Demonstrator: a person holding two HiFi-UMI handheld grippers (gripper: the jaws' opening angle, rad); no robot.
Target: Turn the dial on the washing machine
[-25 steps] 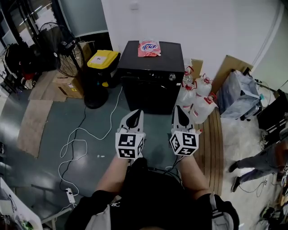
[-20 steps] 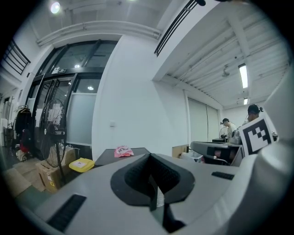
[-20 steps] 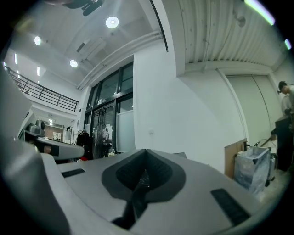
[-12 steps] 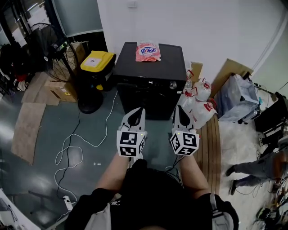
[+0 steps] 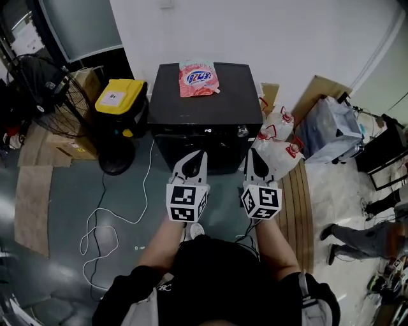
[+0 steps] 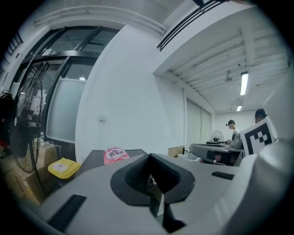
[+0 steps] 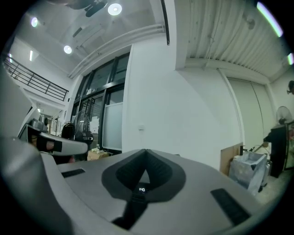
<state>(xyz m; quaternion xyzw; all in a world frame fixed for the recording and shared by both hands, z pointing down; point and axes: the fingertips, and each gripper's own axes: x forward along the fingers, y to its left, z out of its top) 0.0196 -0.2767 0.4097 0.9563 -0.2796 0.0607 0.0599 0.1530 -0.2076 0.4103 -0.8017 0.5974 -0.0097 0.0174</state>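
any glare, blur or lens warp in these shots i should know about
Head view: fisheye curves the room's straight edges; the black washing machine is sharp, its front in shade. Left gripper view: strong barrel warp, black corners, near jaws soft, ceiling tube light blown out. Right gripper view: same warp, round ceiling lights flare white.

A black washing machine (image 5: 204,105) stands against the white wall. Its silver dial (image 5: 242,132) sits at the right end of the front panel, and a pink detergent pouch (image 5: 196,78) lies on its top near the back. The left tongs (image 5: 194,158) and right tongs (image 5: 254,156) are held side by side before the machine's front, both pressed together, empty and touching nothing. A yellow-lidded bin (image 5: 120,97) sits left of the machine, and clear jugs (image 5: 275,141) with red caps lean at its right.
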